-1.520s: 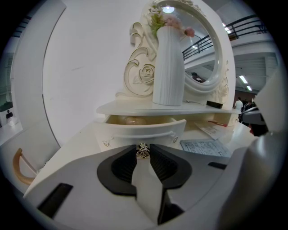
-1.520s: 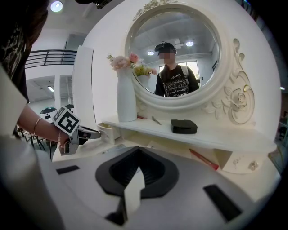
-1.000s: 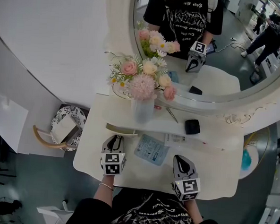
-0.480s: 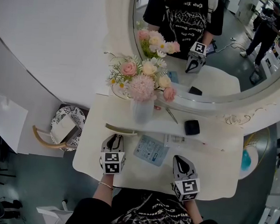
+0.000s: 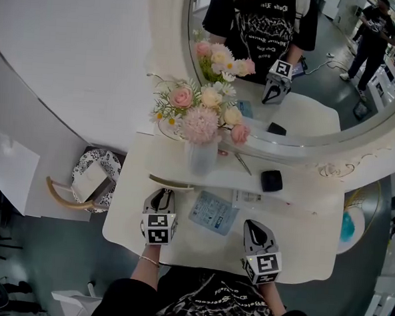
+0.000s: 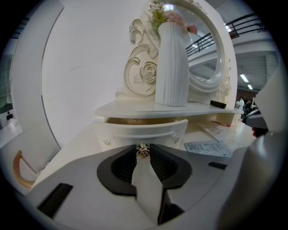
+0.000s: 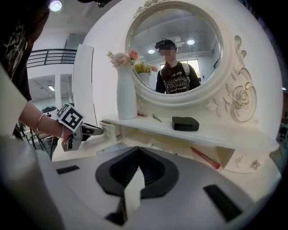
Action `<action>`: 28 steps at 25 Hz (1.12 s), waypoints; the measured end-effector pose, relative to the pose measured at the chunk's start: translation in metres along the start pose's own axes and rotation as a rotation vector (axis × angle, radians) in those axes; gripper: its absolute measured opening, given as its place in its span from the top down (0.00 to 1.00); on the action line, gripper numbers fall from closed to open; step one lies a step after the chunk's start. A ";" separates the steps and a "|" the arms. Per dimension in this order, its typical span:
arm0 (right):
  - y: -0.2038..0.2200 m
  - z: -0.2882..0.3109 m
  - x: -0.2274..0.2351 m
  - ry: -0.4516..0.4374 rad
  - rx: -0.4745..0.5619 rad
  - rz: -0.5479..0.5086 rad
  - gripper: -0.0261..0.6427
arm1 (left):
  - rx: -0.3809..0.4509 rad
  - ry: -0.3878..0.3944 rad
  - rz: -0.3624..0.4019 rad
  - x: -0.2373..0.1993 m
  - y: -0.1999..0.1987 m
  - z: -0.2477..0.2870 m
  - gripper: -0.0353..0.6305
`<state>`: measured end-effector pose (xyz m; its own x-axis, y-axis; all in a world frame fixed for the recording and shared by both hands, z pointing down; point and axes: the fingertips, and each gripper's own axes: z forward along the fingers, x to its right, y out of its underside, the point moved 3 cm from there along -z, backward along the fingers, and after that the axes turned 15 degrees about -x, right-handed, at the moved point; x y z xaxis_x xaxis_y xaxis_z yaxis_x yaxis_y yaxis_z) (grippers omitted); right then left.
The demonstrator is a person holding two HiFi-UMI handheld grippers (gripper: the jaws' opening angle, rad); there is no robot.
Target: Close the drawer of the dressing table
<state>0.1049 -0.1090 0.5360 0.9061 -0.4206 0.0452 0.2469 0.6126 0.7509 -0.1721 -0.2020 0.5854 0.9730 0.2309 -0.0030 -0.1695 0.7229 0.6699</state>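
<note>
Drawer [image 6: 141, 130] interior hidden under shelf [image 6: 135, 108]; drawer ajar. My left gripper [image 6: 143, 148] clamps its knob [image 6: 143, 152]; right gripper [image 7: 138, 150] closed, empty.

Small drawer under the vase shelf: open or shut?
Open. The drawer front stands out from under the shelf, its brown inside showing behind it; the left gripper is clamped on its knob.

All the action is in the reflection at the upper right of the frame: the bystander [image 5: 373, 28] in the dressing table's mirror [image 5: 322, 81] is on the move. A second ago that figure is bent forward, low near the right edge; then straightening; now upright and higher, tucked into the corner, arms drawn in at chest height.
</note>
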 end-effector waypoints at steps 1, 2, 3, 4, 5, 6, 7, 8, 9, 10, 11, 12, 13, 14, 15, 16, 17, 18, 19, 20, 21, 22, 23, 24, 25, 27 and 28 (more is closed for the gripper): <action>0.000 0.000 0.001 0.000 0.001 0.001 0.94 | 0.000 0.000 -0.004 0.000 -0.001 0.000 0.79; -0.001 0.000 0.001 0.001 0.003 0.002 0.94 | 0.000 -0.001 -0.006 0.000 -0.001 0.001 0.79; -0.001 -0.001 0.001 0.001 0.004 0.003 0.94 | 0.000 -0.002 -0.006 0.001 -0.002 0.001 0.79; -0.001 -0.001 0.001 0.001 0.005 0.004 0.94 | 0.000 -0.002 -0.004 0.001 -0.002 0.001 0.79; 0.000 -0.001 0.001 0.001 0.004 0.005 0.94 | 0.000 -0.003 -0.002 0.000 -0.003 0.001 0.79; 0.000 -0.001 0.001 0.002 0.002 0.005 0.94 | 0.000 -0.003 -0.001 0.000 -0.003 0.001 0.79; 0.000 -0.001 0.001 0.001 0.000 0.005 0.94 | 0.001 -0.002 0.000 0.000 -0.003 0.002 0.79; 0.001 0.000 0.001 0.001 -0.001 0.004 0.94 | 0.002 -0.002 0.000 0.001 -0.003 0.002 0.79; 0.001 0.000 0.001 0.001 -0.001 0.004 0.94 | 0.003 -0.002 -0.001 0.001 -0.004 0.002 0.79; 0.001 0.000 0.001 0.000 -0.001 0.005 0.94 | 0.004 -0.001 -0.001 0.001 -0.004 0.002 0.79; 0.001 0.000 0.000 -0.002 -0.001 0.008 0.94 | 0.004 -0.001 -0.001 0.001 -0.004 0.002 0.79; 0.002 0.001 0.000 -0.004 -0.002 0.010 0.94 | 0.004 0.000 0.000 0.000 -0.004 0.002 0.79; 0.003 0.001 0.000 -0.005 -0.004 0.012 0.94 | 0.005 0.000 0.002 0.000 -0.004 0.002 0.79; 0.004 0.001 0.000 -0.006 -0.006 0.013 0.94 | 0.006 0.001 0.003 0.000 -0.004 0.002 0.79; 0.004 0.001 0.000 -0.007 -0.008 0.013 0.94 | 0.008 0.002 0.003 0.000 -0.005 0.003 0.79; 0.004 0.001 -0.001 -0.008 -0.009 0.013 0.94 | 0.009 0.002 0.003 0.000 -0.005 0.003 0.79; 0.004 0.001 -0.001 -0.010 -0.009 0.012 0.94 | 0.008 0.001 0.002 0.000 -0.006 0.003 0.79; 0.004 0.001 -0.002 -0.013 -0.009 0.011 0.94 | 0.006 -0.001 0.002 0.000 -0.006 0.003 0.79; 0.004 0.002 -0.002 -0.014 -0.009 0.010 0.94 | 0.003 -0.002 0.001 0.000 -0.006 0.003 0.79; 0.004 0.002 -0.002 -0.016 -0.009 0.008 0.94 | 0.003 -0.003 -0.001 0.000 -0.006 0.004 0.79; 0.004 0.002 -0.002 -0.016 -0.010 0.008 0.94 | 0.004 -0.003 -0.001 0.000 -0.006 0.004 0.79; 0.004 0.002 -0.002 -0.016 -0.010 0.008 0.94 | 0.005 -0.002 -0.001 0.000 -0.006 0.004 0.79; 0.004 0.002 -0.001 -0.016 -0.010 0.010 0.94 | 0.004 -0.002 0.000 -0.001 -0.006 0.004 0.79; 0.004 0.002 -0.001 -0.015 -0.010 0.013 0.94 | 0.003 -0.002 0.002 -0.001 -0.007 0.005 0.79; 0.005 0.002 0.000 -0.014 -0.011 0.015 0.94 | 0.003 -0.001 0.004 -0.001 -0.007 0.005 0.79; 0.005 0.002 0.000 -0.013 -0.012 0.018 0.94 | 0.004 -0.003 0.007 -0.001 -0.009 0.006 0.79; 0.005 0.002 0.001 -0.013 -0.012 0.018 0.94 | 0.005 -0.003 0.007 -0.001 -0.010 0.006 0.79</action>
<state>0.1060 -0.1076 0.5416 0.9059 -0.4182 0.0672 0.2347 0.6277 0.7422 -0.1707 -0.2133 0.5838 0.9724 0.2334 0.0040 -0.1752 0.7180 0.6736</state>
